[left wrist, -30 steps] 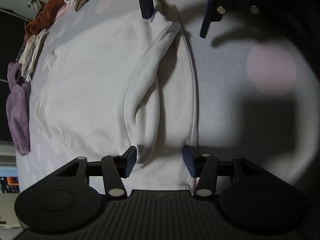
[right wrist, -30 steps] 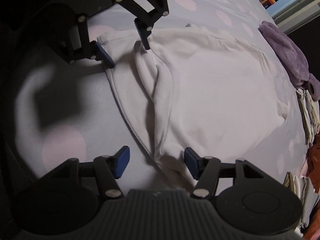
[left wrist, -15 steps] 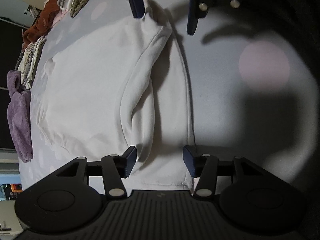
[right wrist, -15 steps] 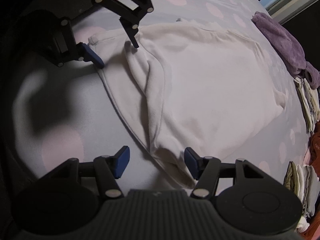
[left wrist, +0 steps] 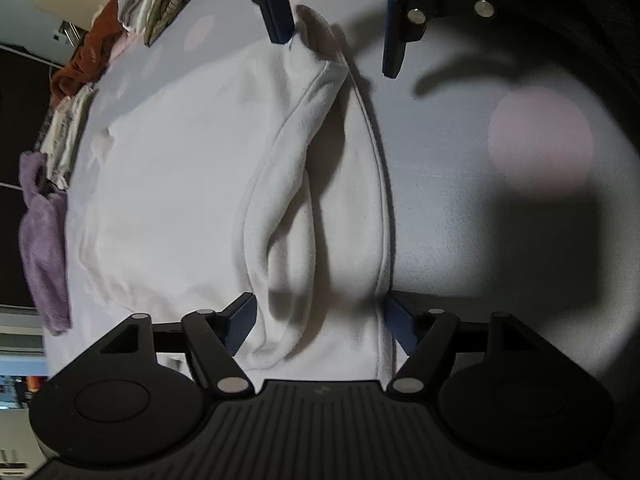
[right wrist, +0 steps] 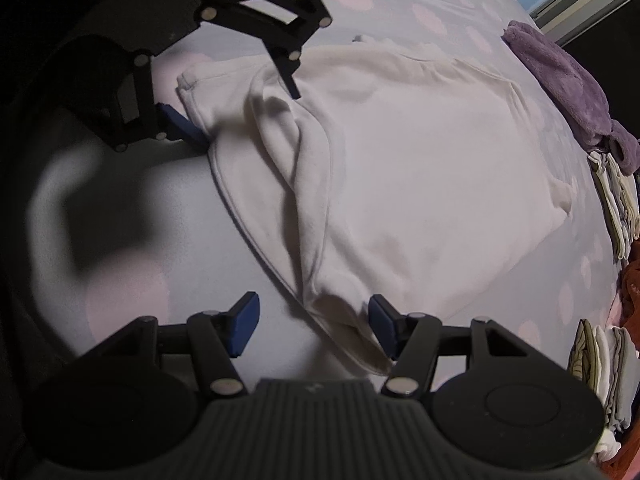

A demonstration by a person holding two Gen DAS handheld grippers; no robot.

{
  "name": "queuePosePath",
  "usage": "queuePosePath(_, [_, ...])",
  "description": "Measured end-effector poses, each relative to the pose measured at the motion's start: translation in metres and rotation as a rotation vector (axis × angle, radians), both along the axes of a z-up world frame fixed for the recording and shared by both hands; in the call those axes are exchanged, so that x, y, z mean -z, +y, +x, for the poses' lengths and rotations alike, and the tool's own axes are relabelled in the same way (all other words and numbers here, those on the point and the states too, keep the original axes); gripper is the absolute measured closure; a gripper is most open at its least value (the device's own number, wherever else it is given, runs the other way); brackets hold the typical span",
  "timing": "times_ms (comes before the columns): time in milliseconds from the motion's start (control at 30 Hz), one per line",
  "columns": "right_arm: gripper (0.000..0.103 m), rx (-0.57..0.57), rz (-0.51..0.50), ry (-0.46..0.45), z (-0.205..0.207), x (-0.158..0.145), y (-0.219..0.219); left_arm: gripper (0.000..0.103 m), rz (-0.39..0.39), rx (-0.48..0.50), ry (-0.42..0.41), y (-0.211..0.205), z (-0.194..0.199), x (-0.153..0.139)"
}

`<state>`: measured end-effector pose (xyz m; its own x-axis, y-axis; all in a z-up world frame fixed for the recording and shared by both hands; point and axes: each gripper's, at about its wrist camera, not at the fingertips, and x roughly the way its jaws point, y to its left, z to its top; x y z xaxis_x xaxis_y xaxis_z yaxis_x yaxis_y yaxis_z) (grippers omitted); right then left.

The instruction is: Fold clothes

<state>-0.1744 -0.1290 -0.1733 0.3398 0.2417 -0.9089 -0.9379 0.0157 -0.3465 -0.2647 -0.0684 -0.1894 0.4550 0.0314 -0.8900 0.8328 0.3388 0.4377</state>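
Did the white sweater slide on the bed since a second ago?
Cannot tell. In the left wrist view the white sweater keeps its place beside the purple garment and pink dot; everything shifts together, which points to the camera moving.

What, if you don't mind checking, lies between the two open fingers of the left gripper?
In the left wrist view, the white garment's folded edge lies between the left gripper's fingers; both are spread wide around it.

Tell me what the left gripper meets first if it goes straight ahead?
Most likely the bunched fold of the white garment, already lying between the open left gripper fingers; depth is unclear.
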Motion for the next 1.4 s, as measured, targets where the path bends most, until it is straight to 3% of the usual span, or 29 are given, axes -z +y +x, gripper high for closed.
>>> queuePosePath(33, [0.040,0.001,0.000,-0.001,0.000,0.000,0.000,0.066,-0.003,0.001,-0.002,0.000,0.001,0.001])
queuePosePath(67, [0.040,0.002,0.000,-0.002,0.000,0.000,0.000,0.093,-0.014,-0.015,-0.005,0.002,0.004,-0.002])
queuePosePath(100, [0.040,0.001,-0.001,-0.005,0.000,0.001,0.001,0.095,-0.027,-0.035,-0.007,0.005,0.007,-0.005])
queuePosePath(300, [0.040,-0.014,0.000,-0.016,-0.004,0.002,0.005,0.095,-0.101,-0.154,-0.020,0.019,0.024,-0.023])
queuePosePath(467, [0.040,-0.028,0.002,-0.042,-0.007,0.004,0.009,0.095,-0.225,-0.247,0.003,0.033,0.044,-0.059])
queuePosePath(600, [0.040,-0.045,-0.004,-0.114,-0.008,0.010,0.015,0.095,-0.312,-0.307,0.004,0.044,0.056,-0.088])
queuePosePath(767, [0.035,-0.020,-0.029,-0.196,-0.004,0.022,0.026,0.095,-0.360,-0.336,-0.005,0.051,0.060,-0.110])
queuePosePath(800, [0.039,-0.010,-0.035,-0.201,-0.001,0.024,0.028,0.095,-0.364,-0.337,-0.005,0.052,0.059,-0.112])
queuePosePath(867, [0.072,0.015,-0.037,-0.200,0.005,0.025,0.030,0.095,-0.372,-0.339,-0.004,0.053,0.059,-0.116])
queuePosePath(900, [0.084,0.025,-0.033,-0.196,0.008,0.025,0.031,0.095,-0.367,-0.336,-0.003,0.054,0.058,-0.114])
queuePosePath(1200, [0.090,-0.049,-0.011,-0.165,0.010,-0.007,0.016,0.093,-0.342,-0.272,0.026,0.056,0.048,-0.096])
queuePosePath(1333, [0.090,-0.046,-0.012,-0.150,0.013,-0.014,0.011,0.082,-0.207,-0.177,0.007,0.045,0.036,-0.067])
queuePosePath(1400, [0.090,-0.042,-0.011,-0.140,0.015,-0.015,0.010,0.068,-0.142,-0.137,-0.025,0.040,0.031,-0.054])
